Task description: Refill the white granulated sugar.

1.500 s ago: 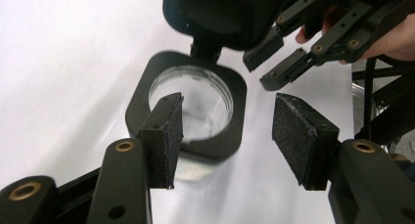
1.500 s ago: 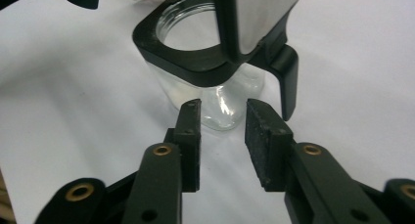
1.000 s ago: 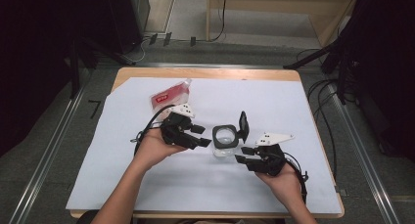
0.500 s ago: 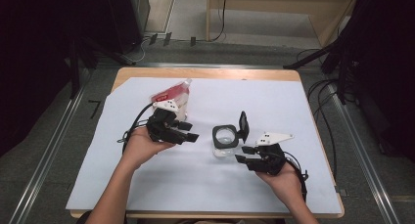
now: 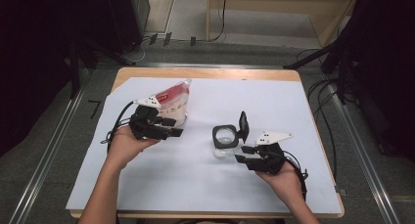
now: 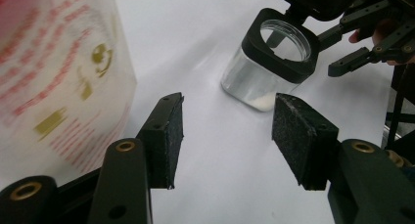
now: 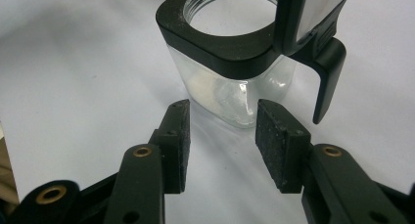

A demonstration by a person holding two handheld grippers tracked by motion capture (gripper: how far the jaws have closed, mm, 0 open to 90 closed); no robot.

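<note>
A clear square jar (image 5: pixel 224 142) with a black collar stands mid-table, its hinged black lid (image 5: pixel 243 124) flipped up. A little white stuff lies at its bottom (image 7: pixel 205 87). A white refill pouch with red print (image 5: pixel 175 100) stands at the back left. My left gripper (image 5: pixel 171 127) is open and empty just in front of the pouch (image 6: pixel 54 77), pointing toward the jar (image 6: pixel 274 57). My right gripper (image 5: pixel 243 160) is open too, its tips just short of the jar's near side (image 7: pixel 230 53); its pads (image 7: pixel 281 141) do not touch the glass.
A white paper sheet (image 5: pixel 205 190) covers the wooden table (image 5: pixel 205 73). Cables trail from both grippers. Dark floor, rails and cables surround the table, and its right edge (image 5: pixel 337 194) lies close to my right hand.
My left gripper has moved left and back, away from the jar and up beside the pouch. The right gripper and the jar have stayed put.
</note>
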